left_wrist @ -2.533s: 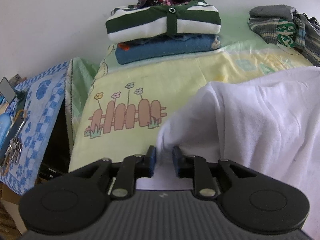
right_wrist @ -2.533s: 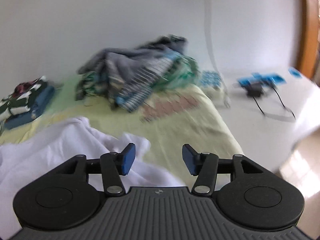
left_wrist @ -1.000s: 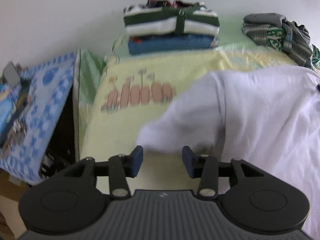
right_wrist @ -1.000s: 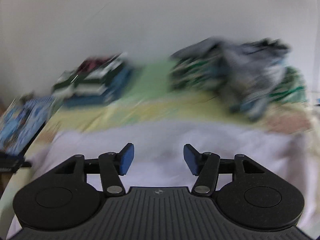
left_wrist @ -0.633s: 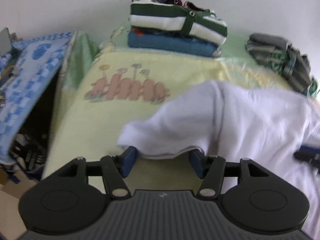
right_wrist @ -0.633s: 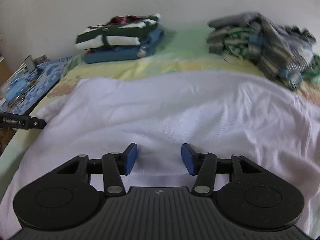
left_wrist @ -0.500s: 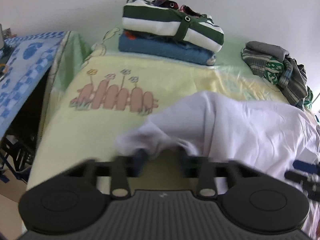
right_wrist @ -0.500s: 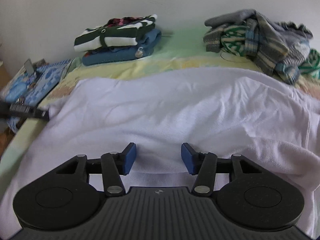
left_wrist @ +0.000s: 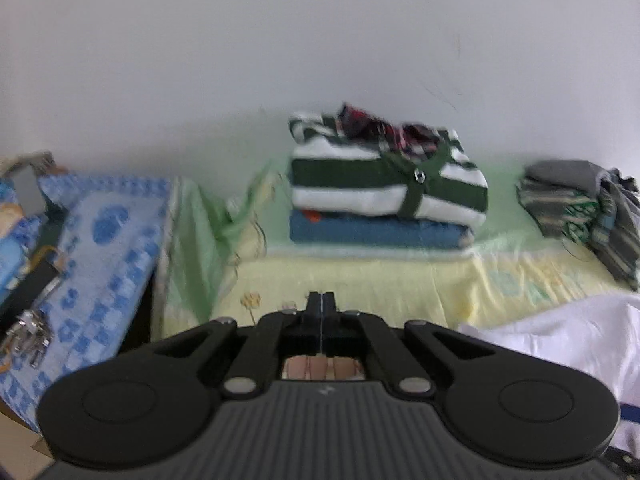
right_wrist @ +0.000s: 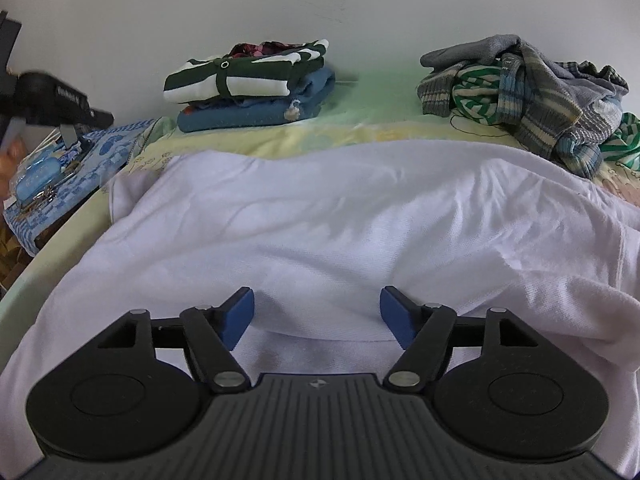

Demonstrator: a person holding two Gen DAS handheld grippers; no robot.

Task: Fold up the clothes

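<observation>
Spread wide over the yellow sheet (right_wrist: 304, 136), white shirt (right_wrist: 340, 216), wrinkled and bunched at the right: laid open, probably, so edges and sleeves can be found for folding. Could equally be flattened for a fold or mid-fold with one side already brought over; not settled from here.

Against the wall, folded stack (right_wrist: 248, 88), striped green-and-white on blue, squared off and kept out of the working area. To the right, loose pile (right_wrist: 524, 92) of tangled garments, likely waiting. Left of the bed, blue patterned cloth (left_wrist: 100, 248) with keys (left_wrist: 24, 336) on it, well apart from the shirt.

Right gripper (right_wrist: 316, 316): low over the near part of the shirt, pointed toward the wall, jaws spread apart with fabric between and under them but nothing pinched. Placed, seemingly, to take hold near the hem.

Left gripper (left_wrist: 321, 312): raised, level, aimed at the stack, jaws pressed together. No cloth visible between the tips; shirt only at the lower right of that view. Seen in the right view as a dark shape at far left, off the shirt.
</observation>
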